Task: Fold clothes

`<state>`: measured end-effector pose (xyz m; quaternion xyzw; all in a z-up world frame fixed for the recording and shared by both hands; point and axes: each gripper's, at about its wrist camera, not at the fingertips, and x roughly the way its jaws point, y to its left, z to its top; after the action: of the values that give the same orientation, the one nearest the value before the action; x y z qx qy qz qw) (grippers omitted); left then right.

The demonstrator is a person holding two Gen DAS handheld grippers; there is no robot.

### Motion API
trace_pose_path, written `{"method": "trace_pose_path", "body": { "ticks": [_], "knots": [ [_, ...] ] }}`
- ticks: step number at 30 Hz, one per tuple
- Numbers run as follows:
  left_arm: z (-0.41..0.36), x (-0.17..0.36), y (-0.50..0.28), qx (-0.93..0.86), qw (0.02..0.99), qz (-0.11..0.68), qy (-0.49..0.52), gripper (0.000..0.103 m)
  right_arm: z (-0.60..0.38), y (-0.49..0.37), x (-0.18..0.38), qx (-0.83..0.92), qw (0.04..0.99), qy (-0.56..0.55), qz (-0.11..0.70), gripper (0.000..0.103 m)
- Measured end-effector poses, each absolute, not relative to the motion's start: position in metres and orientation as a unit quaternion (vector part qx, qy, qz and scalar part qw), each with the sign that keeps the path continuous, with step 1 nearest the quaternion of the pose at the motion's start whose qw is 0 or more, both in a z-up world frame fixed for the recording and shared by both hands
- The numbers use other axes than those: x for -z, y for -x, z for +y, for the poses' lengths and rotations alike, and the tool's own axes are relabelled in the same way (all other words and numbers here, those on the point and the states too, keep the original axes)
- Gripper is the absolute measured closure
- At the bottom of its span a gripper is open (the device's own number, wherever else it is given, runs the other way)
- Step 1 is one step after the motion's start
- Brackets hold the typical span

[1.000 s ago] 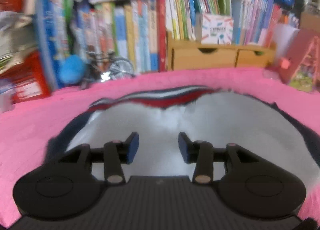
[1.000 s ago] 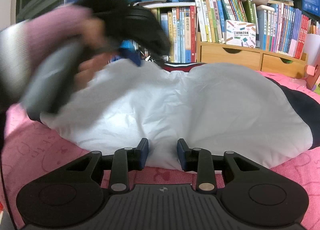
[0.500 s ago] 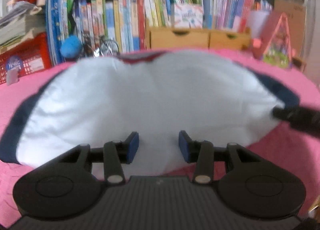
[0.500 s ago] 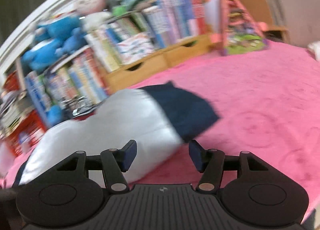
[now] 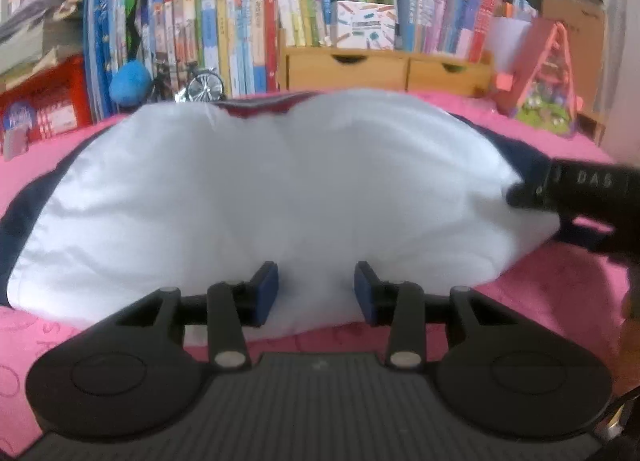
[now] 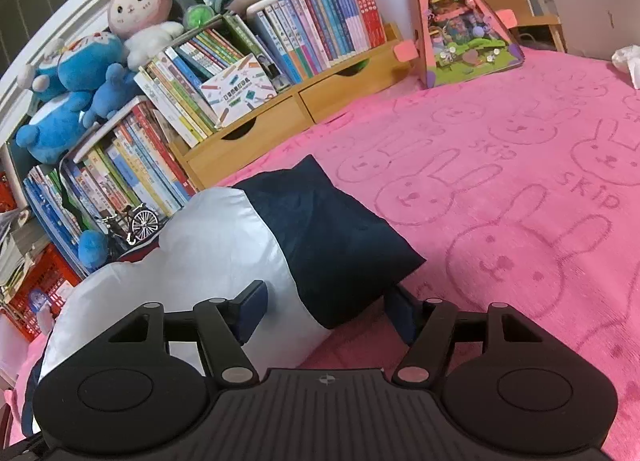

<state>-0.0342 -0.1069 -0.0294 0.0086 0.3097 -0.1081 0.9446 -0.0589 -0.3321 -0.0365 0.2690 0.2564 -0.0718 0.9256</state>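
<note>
A white garment with navy sleeves (image 5: pixel 272 201) lies flat on the pink blanket (image 5: pixel 552 293). My left gripper (image 5: pixel 316 291) is open over the garment's near hem, holding nothing. My right gripper (image 6: pixel 324 311) is open, its jaws on either side of the navy sleeve (image 6: pixel 332 241) at the garment's right end. It also shows in the left wrist view (image 5: pixel 580 201) at the right edge of the white cloth.
Bookshelves (image 5: pixel 248 33) and wooden drawers (image 6: pixel 280 121) stand behind the blanket. A small bicycle model (image 6: pixel 136 221), plush toys (image 6: pixel 80 81) and a triangular toy house (image 6: pixel 456 21) line the far edge.
The left gripper pulled back from the collar to the near hem. The right gripper swung to the garment's right end, opened wider and closed in on the navy sleeve.
</note>
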Motion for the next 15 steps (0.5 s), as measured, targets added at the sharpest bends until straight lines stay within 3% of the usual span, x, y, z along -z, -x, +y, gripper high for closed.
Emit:
{"method": "trace_pose_path", "body": {
  "ticks": [4,9,11,15],
  "knots": [
    [-0.076,0.015,0.039,0.122,0.942,0.307,0.054,0.063,-0.338,0.049,0.037,0.065,0.923,-0.281,0.256,0.042],
    [0.006,-0.008,0.047,0.036,0.954,0.27,0.123,0.065,-0.342,0.031,0.032,0.071,0.917,-0.288,0.268,0.069],
    [0.043,0.0,0.041,-0.021,0.946,0.286,0.154,0.065,-0.322,0.027,0.013,0.072,0.937,-0.234,0.249,0.08],
    [0.117,0.014,0.052,-0.049,0.908,0.282,0.305,0.072,-0.25,0.021,-0.035,0.035,0.977,-0.095,0.19,0.083]
  ]
}}
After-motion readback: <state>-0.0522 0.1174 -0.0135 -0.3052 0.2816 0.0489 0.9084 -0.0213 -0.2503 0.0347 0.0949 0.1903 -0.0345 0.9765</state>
